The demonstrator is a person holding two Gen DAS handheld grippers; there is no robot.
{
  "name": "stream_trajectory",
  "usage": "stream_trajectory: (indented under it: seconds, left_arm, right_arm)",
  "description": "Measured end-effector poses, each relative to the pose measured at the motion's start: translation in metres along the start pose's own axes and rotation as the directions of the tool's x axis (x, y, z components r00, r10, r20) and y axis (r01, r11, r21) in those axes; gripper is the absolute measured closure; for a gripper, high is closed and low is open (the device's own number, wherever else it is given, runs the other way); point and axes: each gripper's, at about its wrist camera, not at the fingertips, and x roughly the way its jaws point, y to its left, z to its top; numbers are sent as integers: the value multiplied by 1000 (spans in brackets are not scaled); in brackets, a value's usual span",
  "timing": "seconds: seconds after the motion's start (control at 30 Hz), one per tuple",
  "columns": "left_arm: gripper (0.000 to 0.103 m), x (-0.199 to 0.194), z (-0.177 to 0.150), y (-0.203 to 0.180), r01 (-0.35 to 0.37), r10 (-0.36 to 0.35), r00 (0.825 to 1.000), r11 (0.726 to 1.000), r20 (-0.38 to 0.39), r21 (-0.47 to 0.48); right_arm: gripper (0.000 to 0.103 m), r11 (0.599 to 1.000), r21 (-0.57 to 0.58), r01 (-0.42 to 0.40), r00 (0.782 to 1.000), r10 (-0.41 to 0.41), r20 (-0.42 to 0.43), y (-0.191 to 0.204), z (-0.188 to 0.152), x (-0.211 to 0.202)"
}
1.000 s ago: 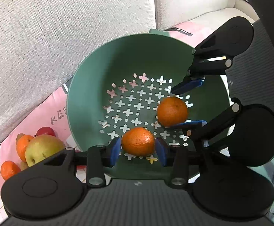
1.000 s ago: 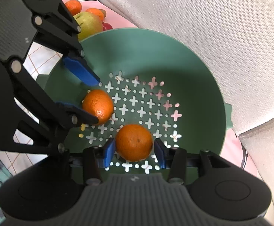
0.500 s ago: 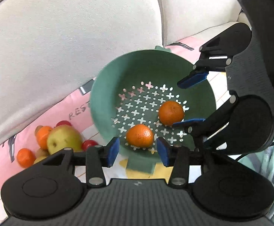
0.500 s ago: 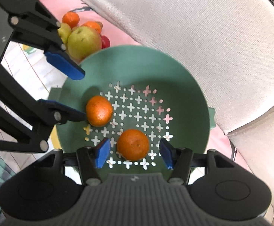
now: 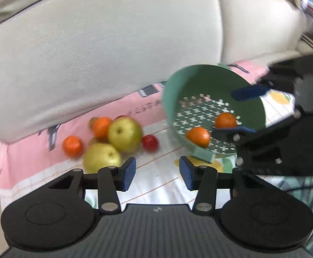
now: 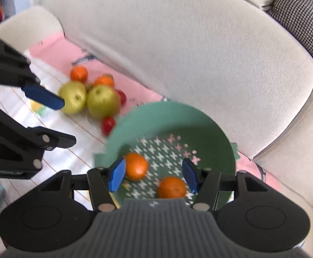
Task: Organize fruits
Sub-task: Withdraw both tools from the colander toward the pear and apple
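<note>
A green perforated colander [image 5: 178, 90] [image 6: 210, 124] sits on the patterned cloth and holds two oranges [image 5: 198, 136] [image 6: 136, 168]. A fruit pile lies to its left: two yellow-green apples [image 5: 124, 134] [image 6: 102, 101], oranges [image 5: 72, 146] [image 6: 79, 73] and small red fruits [image 5: 150, 142] [image 6: 108, 123]. My left gripper [image 5: 157, 173] is open and empty above the cloth between pile and colander. My right gripper [image 6: 153, 175] is open and empty above the colander's near rim.
Beige sofa cushions [image 5: 113, 49] [image 6: 188, 49] rise right behind the fruit and colander. The pink and white cloth [image 5: 156, 176] covers the seat. A dark mesh chair back [image 6: 302, 10] stands at the upper right.
Both grippers have let go of their oranges, opened wider and pulled back from the colander. The left one swung left, bringing the fruit pile into full view.
</note>
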Motion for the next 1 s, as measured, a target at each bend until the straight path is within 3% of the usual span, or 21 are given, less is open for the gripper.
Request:
stream_trajectory:
  seconds: [0.23,0.33,0.43,0.73,1.0]
  left_arm:
    - [48,-19,-19,34,-38,42,999,992,30,-120]
    - [47,-23,-28,46,-63,69,997,987,36,-149]
    - [47,-24,-34,59,-74,83,996,978,40,-194]
    - [47,-19,-47,87,-73,92,994,956,54,-285]
    - [47,-7,-52,105,-64,89,994,942,61,-329]
  right_arm:
    - [46,994,104,-22,994,11,105,43,-2,-19]
    - [46,990,140,-16,991,-3,132,62,-3,-20]
    - [39,983,184,-7,988,-22,153,78,-3,-19]
    - [39,963,270,10,977,-66,201,108,0,-12]
    - [41,969,246,37,976,-89,201,129,5,9]
